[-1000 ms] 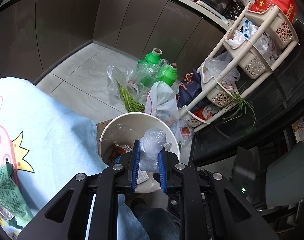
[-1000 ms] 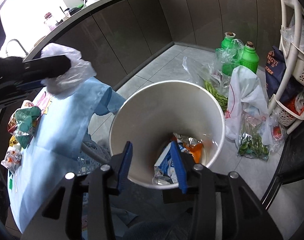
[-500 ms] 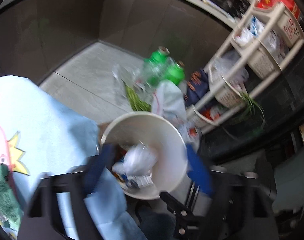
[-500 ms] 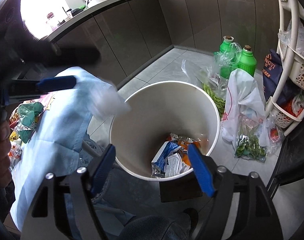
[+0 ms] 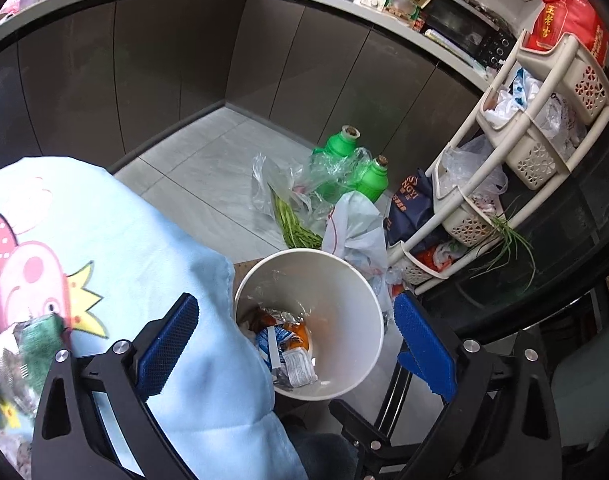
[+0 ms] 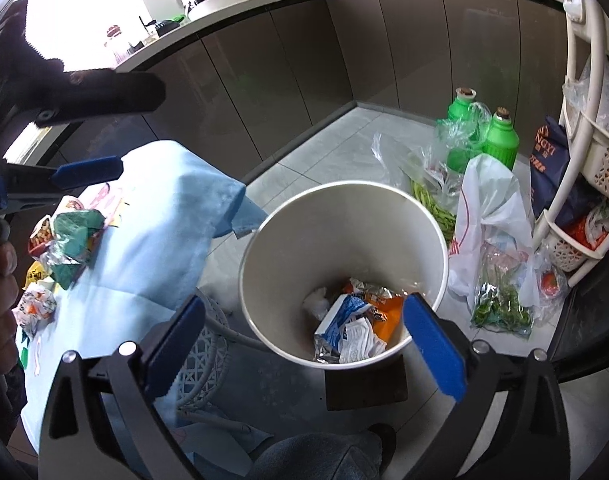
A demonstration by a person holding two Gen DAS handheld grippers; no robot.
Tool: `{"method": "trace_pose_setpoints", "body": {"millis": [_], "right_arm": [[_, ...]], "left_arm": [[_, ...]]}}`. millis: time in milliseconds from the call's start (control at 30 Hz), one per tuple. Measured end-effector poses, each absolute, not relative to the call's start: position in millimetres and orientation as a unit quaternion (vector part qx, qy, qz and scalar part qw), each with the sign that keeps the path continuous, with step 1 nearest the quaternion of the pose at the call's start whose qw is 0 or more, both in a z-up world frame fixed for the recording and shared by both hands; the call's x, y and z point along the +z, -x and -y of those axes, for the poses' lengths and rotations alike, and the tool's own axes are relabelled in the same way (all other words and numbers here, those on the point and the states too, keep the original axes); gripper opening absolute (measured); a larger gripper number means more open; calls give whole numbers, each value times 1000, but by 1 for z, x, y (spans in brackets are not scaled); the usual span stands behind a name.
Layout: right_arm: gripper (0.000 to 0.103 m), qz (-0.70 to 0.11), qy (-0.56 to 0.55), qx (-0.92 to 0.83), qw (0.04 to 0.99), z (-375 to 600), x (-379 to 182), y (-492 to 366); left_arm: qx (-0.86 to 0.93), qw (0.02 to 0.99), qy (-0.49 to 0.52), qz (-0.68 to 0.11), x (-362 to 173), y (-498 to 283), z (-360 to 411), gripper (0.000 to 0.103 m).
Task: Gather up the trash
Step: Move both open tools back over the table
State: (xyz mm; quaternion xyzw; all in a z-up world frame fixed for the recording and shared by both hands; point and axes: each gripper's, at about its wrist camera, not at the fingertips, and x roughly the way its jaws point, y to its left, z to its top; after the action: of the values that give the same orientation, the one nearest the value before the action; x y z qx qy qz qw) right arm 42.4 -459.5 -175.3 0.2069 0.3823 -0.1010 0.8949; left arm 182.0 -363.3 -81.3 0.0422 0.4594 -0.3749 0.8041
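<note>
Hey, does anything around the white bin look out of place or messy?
Yes: bags of greens lie loose on the floor beside the white bin, and crumpled wrappers remain on the blue tablecloth. The bin stands upright; nothing spilled.

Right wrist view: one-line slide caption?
Right gripper opening, empty, above the white bin of wrappers; more trash waits on the blue cloth.

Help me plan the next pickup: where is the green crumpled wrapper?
In the right wrist view, the green crumpled wrapper lies at left on the blue tablecloth, left of the white bin.
</note>
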Motion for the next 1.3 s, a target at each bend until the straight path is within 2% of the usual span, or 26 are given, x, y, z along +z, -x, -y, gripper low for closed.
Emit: {"method": "trace_pose_setpoints", "body": {"millis": [267,533,1000,1300], "right_arm": [[99,-356,-184,-95,911,441,-127,-28],[99,-327,-152,-55,931,397,-79,-17],[100,-343,-88,35,935,296,-53,-38],[99,-375,-65,77,922,239,-61,-59]], "left_arm": [[-347,830,-21,-436,-32,-158,308,94],[-296,860,18,-415,3,-125,214,94],[-160,880,71,-442,-24,-96,38,94],[-137,878,93,-450,-42,-82,-19,94]]}}
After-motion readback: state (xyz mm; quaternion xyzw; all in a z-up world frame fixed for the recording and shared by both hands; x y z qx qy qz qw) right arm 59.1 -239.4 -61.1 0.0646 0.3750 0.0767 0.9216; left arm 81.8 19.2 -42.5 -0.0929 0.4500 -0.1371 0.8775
